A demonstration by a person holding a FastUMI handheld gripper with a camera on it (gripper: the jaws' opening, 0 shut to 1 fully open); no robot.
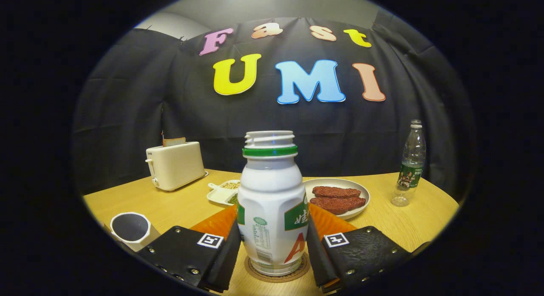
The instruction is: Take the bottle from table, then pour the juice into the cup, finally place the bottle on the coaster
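Observation:
A white juice bottle with a green neck ring and no cap stands upright on a round brown coaster on the wooden table. My gripper holds it between its fingers, one finger against the bottle's left side and the other against its right side, low on the body. A white cup with a dark inside stands on the table just left of the left finger.
Beyond the bottle are a plate with two brown meat slices, a small white dish of beans, and a cream toaster with bread in it at the back left. A clear water bottle stands far right.

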